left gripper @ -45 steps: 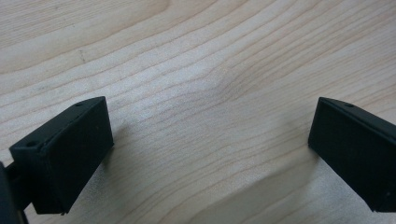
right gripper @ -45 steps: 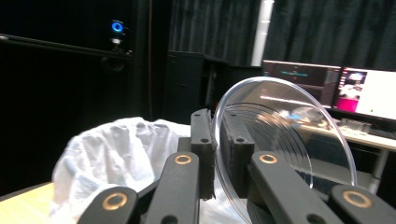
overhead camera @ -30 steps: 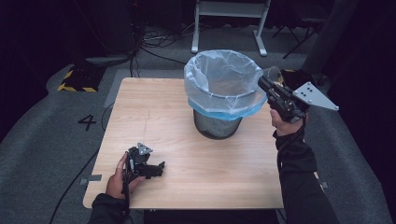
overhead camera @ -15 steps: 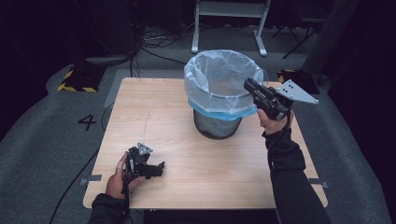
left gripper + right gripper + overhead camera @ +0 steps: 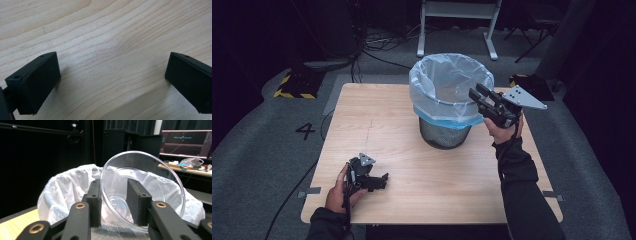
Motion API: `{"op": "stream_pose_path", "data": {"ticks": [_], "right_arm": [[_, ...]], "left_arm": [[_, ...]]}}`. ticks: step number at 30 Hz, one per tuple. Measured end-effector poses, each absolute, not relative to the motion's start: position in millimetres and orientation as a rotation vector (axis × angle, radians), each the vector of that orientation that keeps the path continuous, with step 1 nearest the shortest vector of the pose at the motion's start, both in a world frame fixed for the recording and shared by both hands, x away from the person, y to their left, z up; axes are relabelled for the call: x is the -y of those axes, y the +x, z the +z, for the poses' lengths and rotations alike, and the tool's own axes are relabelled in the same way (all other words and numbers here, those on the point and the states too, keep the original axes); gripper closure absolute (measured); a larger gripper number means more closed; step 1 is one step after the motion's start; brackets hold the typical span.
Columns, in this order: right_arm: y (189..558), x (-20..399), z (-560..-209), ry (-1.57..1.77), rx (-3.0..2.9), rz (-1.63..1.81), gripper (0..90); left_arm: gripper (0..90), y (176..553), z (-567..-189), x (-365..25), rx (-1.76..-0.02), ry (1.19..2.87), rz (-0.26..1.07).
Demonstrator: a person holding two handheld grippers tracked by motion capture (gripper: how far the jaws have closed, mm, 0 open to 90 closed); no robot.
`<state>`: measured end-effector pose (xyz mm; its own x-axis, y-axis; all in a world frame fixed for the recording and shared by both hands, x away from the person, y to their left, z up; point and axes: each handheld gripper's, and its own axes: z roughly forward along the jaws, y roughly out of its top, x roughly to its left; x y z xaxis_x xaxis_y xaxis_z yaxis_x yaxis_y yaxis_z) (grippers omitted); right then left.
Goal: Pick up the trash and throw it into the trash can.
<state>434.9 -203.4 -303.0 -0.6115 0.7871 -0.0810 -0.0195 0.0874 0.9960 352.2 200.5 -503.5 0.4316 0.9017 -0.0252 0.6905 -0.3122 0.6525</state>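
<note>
In the right gripper view a clear plastic cup (image 5: 162,182) hangs with its mouth toward the camera, above a white-lined bin (image 5: 62,187). My right gripper (image 5: 115,185) has just been opening. One jaw stands outside the cup's wall and the other inside, apart from the wall, so nothing pinches it. In the high view the right gripper (image 5: 475,91) reaches over the right rim of the bin (image 5: 447,80). My left gripper (image 5: 383,181) rests on the table near the front left corner. Its jaws stand wide apart, with bare wood between them in the left gripper view (image 5: 113,67).
The bin is a dark mesh basket (image 5: 444,137) with a bag liner, standing at the back middle of the wooden table (image 5: 377,125). Behind the table are a white stand (image 5: 457,25), floor cables and dark floor. A monitor (image 5: 186,142) glows far off.
The right hand has moved left from beside the bin to over its right rim, carrying the cup. The left hand has not moved.
</note>
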Motion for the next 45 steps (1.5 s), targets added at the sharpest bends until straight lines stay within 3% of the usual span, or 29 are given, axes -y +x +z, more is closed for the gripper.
{"op": "stream_pose_path", "data": {"ticks": [1,2,9,15,28,45], "right_arm": [[434.9,203.4,-303.0,0.761,-1.723,1.594,61.4],[435.9,202.8,-303.0,0.772,-1.707,1.584,55.5],[434.6,203.3,-301.6,0.756,-1.721,1.581,49.6],[433.2,202.3,-298.8,0.735,-1.734,1.576,35.8],[427.2,196.1,-300.0,0.713,-1.799,1.482,33.2],[407.9,230.1,-298.9,0.792,-1.791,1.505,28.5]], "left_arm": [[0.0,352.2,-503.5,-200.5,-1.336,2.098,0.466],[0.0,352.2,-503.5,-200.5,-1.336,2.098,0.467],[0.0,352.2,-503.5,-200.6,-1.335,2.098,0.466],[0.0,352.2,-503.5,-200.5,-1.336,2.098,0.466],[0.0,352.2,-503.5,-200.6,-1.336,2.098,0.466],[0.0,352.3,-503.5,-200.6,-1.336,2.098,0.465]]}}
